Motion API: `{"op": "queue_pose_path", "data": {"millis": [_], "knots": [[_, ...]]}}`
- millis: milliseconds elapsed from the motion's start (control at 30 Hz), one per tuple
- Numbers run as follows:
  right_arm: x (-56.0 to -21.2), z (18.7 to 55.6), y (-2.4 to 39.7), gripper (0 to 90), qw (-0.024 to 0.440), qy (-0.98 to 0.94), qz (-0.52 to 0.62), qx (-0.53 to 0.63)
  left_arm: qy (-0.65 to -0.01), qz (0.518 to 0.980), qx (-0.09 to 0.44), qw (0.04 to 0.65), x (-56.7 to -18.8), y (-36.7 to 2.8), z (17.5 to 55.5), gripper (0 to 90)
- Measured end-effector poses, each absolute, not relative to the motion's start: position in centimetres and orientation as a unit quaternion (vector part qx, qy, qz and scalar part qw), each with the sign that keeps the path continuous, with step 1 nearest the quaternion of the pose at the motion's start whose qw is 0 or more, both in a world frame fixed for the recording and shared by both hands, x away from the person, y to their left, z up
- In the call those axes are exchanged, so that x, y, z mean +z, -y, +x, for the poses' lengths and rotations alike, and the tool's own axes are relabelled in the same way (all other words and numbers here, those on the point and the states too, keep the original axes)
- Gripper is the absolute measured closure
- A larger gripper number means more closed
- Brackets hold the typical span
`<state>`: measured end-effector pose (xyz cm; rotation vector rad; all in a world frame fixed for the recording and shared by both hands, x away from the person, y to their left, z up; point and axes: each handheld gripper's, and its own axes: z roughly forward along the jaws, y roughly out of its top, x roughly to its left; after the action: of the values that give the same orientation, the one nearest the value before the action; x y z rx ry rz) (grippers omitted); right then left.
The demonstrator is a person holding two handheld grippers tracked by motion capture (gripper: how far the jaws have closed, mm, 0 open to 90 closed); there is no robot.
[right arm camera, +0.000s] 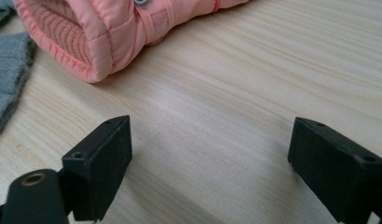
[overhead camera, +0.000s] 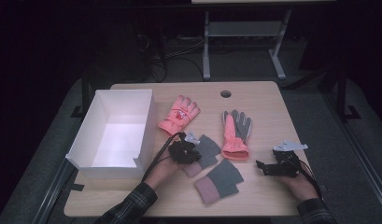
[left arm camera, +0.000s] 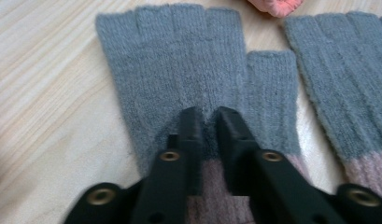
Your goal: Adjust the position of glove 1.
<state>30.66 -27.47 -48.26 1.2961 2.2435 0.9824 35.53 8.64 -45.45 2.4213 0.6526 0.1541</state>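
Two grey fingerless knit gloves with pink cuffs lie near the table's front. My left gripper [overhead camera: 191, 154] is down on the left one [overhead camera: 208, 148]. In the left gripper view its jaws [left arm camera: 209, 116] stand almost together, pinching a ridge of that glove [left arm camera: 179, 60] near the cuff. The second grey glove [left arm camera: 347, 70] lies just beside it, closer to the front edge [overhead camera: 220, 181]. My right gripper [overhead camera: 262, 166] rests at the right, open over bare wood [right arm camera: 212, 144], with nothing between its jaws. A pink ski glove's cuff [right arm camera: 100, 32] lies ahead of it.
A white open box [overhead camera: 146, 126] stands at the table's left. One pink ski glove [overhead camera: 179, 113] lies by the box. Another, palm grey [overhead camera: 236, 132], lies mid-table. A cable hole [overhead camera: 225, 94] sits near the far edge. Desk legs and cables are beyond the table.
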Motion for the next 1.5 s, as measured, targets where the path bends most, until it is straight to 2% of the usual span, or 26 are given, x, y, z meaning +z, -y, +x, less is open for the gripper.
{"op": "queue_pose_path", "data": {"millis": [267, 800, 1067, 1500], "knots": [[-48.3, 30.7, 27.5, 10.0, 0.184, -0.794, 0.466, 0.345, -0.25, 0.911, 0.048, 0.324, -45.2, -9.0, 35.7, 86.0], [-48.3, 30.7, 27.5, 9.6, 0.184, -0.794, 0.466, 0.344, -0.259, 0.893, 0.016, 0.368, -41.9, -10.6, 34.4, 86.1], [-48.3, 30.8, 27.5, 9.5, 0.184, -0.794, 0.466, 0.344, -0.236, 0.892, -0.012, 0.386, -40.8, -9.0, 32.3, 86.0], [-48.3, 30.8, 27.5, 9.4, 0.184, -0.794, 0.466, 0.344, -0.206, 0.904, -0.038, 0.374, -41.3, -6.4, 30.6, 86.0]]}}
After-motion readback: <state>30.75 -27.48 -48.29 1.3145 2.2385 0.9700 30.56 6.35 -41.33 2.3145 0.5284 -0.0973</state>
